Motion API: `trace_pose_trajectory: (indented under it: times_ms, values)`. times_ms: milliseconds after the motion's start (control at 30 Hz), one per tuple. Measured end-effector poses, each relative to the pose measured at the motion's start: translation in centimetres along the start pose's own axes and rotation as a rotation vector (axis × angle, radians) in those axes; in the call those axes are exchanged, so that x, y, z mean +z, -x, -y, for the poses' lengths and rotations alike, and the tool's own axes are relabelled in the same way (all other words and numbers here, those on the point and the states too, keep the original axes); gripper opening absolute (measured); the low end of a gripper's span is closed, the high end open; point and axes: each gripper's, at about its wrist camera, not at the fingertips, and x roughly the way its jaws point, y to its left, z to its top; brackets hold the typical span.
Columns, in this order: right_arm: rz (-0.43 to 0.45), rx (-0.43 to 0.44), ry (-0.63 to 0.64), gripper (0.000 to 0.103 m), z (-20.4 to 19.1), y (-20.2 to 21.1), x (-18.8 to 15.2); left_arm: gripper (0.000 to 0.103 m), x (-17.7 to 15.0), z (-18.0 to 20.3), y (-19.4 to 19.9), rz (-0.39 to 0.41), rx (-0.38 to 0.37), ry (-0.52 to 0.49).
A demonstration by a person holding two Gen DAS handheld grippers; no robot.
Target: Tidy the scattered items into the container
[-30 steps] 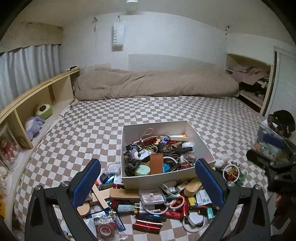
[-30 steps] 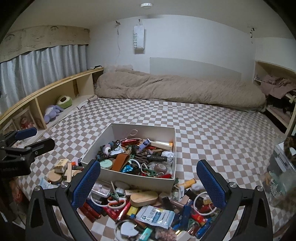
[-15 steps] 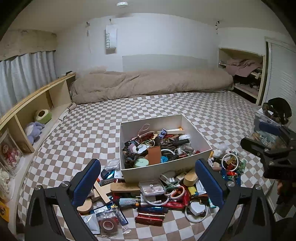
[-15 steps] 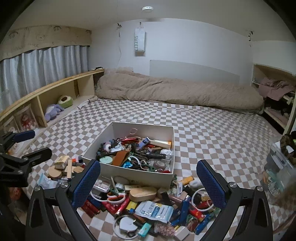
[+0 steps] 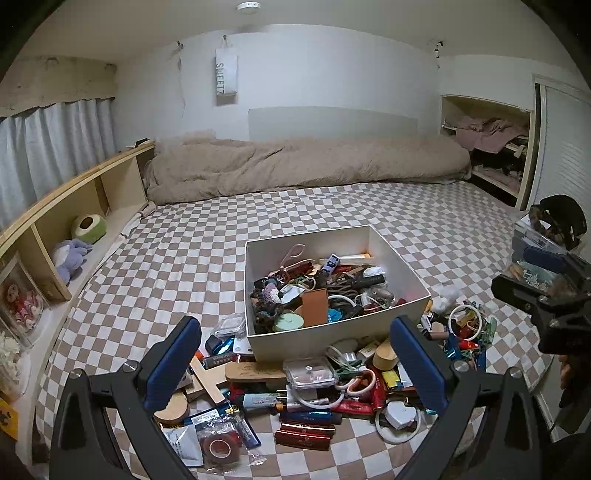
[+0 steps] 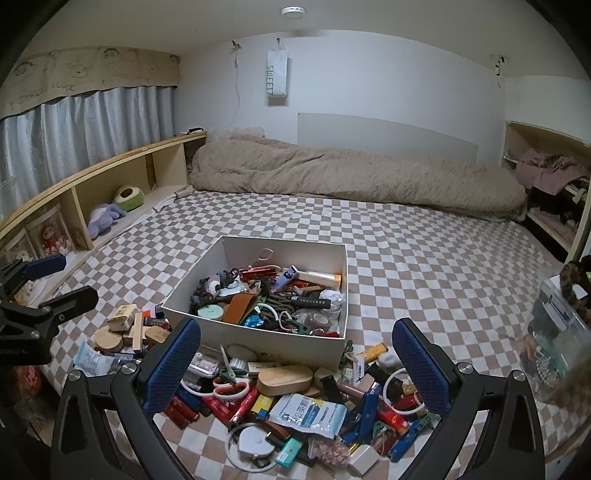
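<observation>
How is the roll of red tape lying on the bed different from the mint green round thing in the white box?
The red tape roll is a ring with an open centre; the mint green disc looks solid on top. The tape roll is sealed in a clear bag, the disc is bare. The tape roll lies on the checked bedsheet outside the white box; the disc sits inside it among other items. Both are round and lie flat.

Dim, cool indoor light, strong fisheye bend.
A ceiling lamp (image 6: 293,10) lights the room; corners vignette black, right edge blurs.
</observation>
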Motion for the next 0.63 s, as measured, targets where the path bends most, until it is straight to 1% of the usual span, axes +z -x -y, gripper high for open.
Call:
trace_pose_trajectory:
  times_ms: [133,633]
  values:
    - [-0.005,0.014,-0.013,0.103,0.11,-0.01,0.02,0.103,0.02,-0.10,-0.11,-0.003,-0.001,0.001]
    - [-0.013,0.012,-0.001,0.103,-0.02,-0.15,-0.03,0.103,-0.25,0.19,-0.22,-0.011,-0.002,-0.017]
